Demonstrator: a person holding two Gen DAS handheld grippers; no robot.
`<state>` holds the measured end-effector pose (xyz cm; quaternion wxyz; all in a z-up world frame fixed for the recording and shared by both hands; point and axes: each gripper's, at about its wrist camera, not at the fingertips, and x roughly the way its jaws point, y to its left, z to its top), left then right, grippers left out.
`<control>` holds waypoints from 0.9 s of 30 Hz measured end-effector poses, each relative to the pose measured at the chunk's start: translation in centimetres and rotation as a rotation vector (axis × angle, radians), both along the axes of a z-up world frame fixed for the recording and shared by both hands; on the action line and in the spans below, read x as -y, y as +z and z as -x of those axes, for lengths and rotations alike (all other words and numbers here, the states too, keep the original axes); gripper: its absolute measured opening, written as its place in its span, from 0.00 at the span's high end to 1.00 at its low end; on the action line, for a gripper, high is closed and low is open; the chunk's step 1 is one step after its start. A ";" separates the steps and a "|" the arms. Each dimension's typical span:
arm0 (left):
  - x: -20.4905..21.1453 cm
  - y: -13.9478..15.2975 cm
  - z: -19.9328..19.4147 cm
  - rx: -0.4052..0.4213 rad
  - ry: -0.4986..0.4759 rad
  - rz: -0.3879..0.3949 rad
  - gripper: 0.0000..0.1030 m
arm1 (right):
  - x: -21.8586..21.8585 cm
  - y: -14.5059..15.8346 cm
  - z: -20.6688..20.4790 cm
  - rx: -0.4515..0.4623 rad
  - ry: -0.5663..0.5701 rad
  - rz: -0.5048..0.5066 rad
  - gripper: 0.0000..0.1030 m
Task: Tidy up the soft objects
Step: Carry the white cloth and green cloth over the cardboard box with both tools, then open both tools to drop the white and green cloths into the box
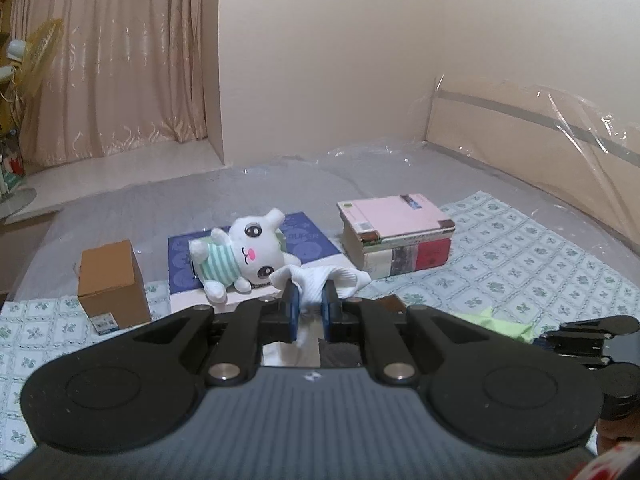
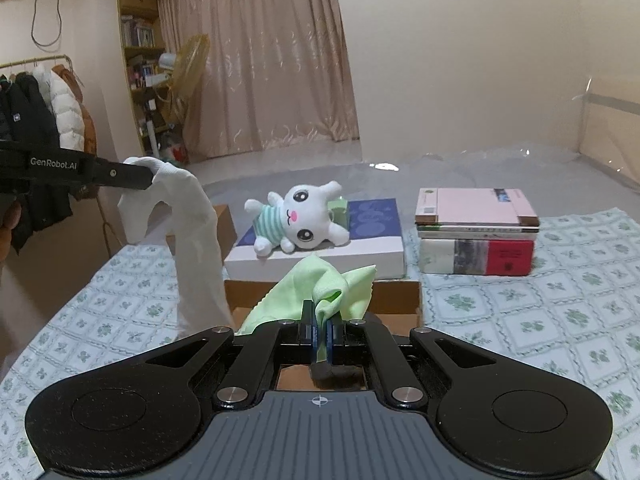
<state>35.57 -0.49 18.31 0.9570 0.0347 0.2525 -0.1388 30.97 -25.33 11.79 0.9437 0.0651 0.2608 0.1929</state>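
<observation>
My left gripper [image 1: 310,294] is shut on a white sock [image 1: 320,280]. In the right wrist view the sock [image 2: 192,240] hangs long from the left gripper [image 2: 148,176], held up at the left. My right gripper [image 2: 320,320] is shut on a light green cloth [image 2: 324,292], held over an open cardboard box [image 2: 396,296]. The green cloth also shows at the right of the left wrist view [image 1: 500,326]. A white plush bunny in a striped shirt [image 1: 244,256] [image 2: 298,218] lies on a blue-topped flat box [image 1: 308,244] [image 2: 372,220].
A stack of books with a pink cover [image 1: 396,236] [image 2: 476,232] sits to the right on the patterned bedspread [image 2: 540,312]. A small brown carton [image 1: 112,284] stands at the left. Plastic sheet covers the far bed. A coat rack [image 2: 36,120] stands at the far left.
</observation>
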 end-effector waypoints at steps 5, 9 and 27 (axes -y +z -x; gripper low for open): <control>-0.3 -3.4 -2.7 -0.054 0.023 -0.024 0.91 | -1.3 -1.8 -3.1 -0.050 0.016 0.010 0.96; -0.7 -6.6 -4.8 -0.113 0.042 -0.056 0.90 | -2.1 -3.6 -5.2 -0.090 0.025 0.021 0.96; -1.9 -10.3 -5.7 -0.176 0.067 -0.125 0.62 | -3.4 -7.6 -8.8 -0.157 0.032 0.018 0.96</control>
